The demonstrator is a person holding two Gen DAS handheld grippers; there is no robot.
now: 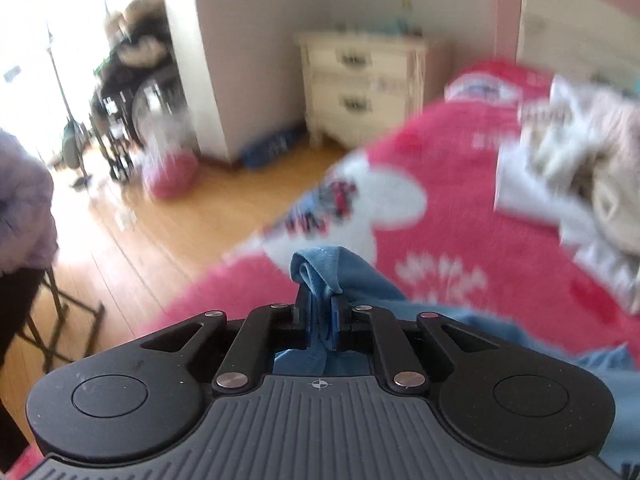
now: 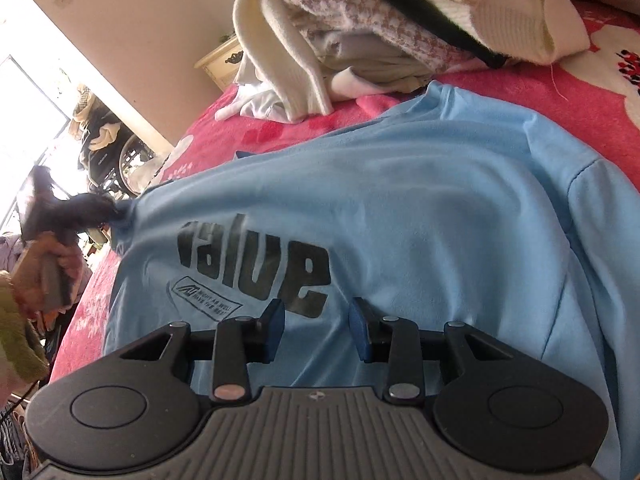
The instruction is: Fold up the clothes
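A light blue shirt (image 2: 400, 208) with a black "value" print lies spread on the red patterned blanket (image 2: 520, 92). My left gripper (image 1: 320, 306) is shut on a bunched fold of the blue shirt (image 1: 324, 268), near the bed's edge. The right wrist view shows the same left gripper (image 2: 106, 212) pinching the shirt's left corner, with a person's hand (image 2: 52, 256) on its handle. Just over the shirt's printed front hovers my right gripper (image 2: 316, 316), its blue pads (image 2: 276, 316) apart and nothing between them.
A pile of cream, white and checked clothes (image 2: 360, 40) lies on the blanket behind the shirt, also blurred in the left view (image 1: 580, 168). Beyond the bed are a wooden floor (image 1: 160, 220), a cream dresser (image 1: 360, 80), a wheeled frame (image 1: 128, 100) and a stool (image 1: 52, 320).
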